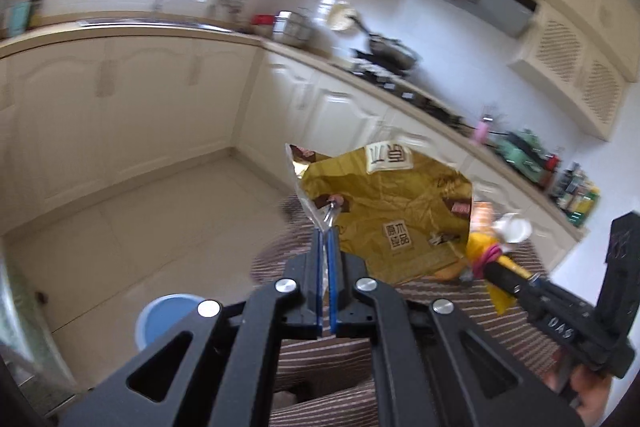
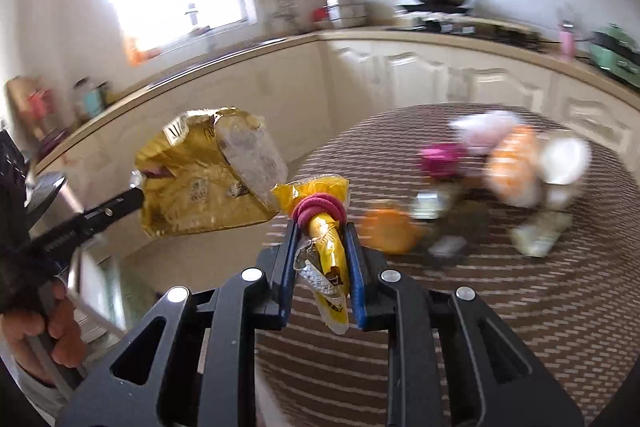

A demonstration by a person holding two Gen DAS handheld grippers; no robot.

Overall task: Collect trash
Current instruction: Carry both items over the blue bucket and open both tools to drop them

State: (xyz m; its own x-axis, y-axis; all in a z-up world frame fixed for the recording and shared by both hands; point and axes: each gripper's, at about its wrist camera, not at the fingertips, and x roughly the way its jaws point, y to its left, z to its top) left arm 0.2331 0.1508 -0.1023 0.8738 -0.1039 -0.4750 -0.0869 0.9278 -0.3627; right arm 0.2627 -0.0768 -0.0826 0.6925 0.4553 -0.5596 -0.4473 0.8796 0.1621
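My left gripper (image 1: 326, 239) is shut on the torn edge of a crumpled gold snack bag (image 1: 384, 211) and holds it up in the air above the striped table (image 1: 320, 367). The bag also shows in the right wrist view (image 2: 200, 187), with the left gripper (image 2: 132, 197) at its left side. My right gripper (image 2: 320, 227) is shut on a yellow wrapper (image 2: 328, 251) bound with a pink hair tie (image 2: 318, 209). In the left wrist view the right gripper (image 1: 496, 267) holds this wrapper (image 1: 480, 245) beside the bag.
Blurred litter lies on the striped tablecloth (image 2: 520, 307): an orange piece (image 2: 388, 231), a pink item (image 2: 440, 159), an orange packet (image 2: 516, 167), a white cup (image 2: 564, 155). A blue bin (image 1: 164, 319) stands on the tiled floor. Kitchen counters (image 1: 160, 31) run behind.
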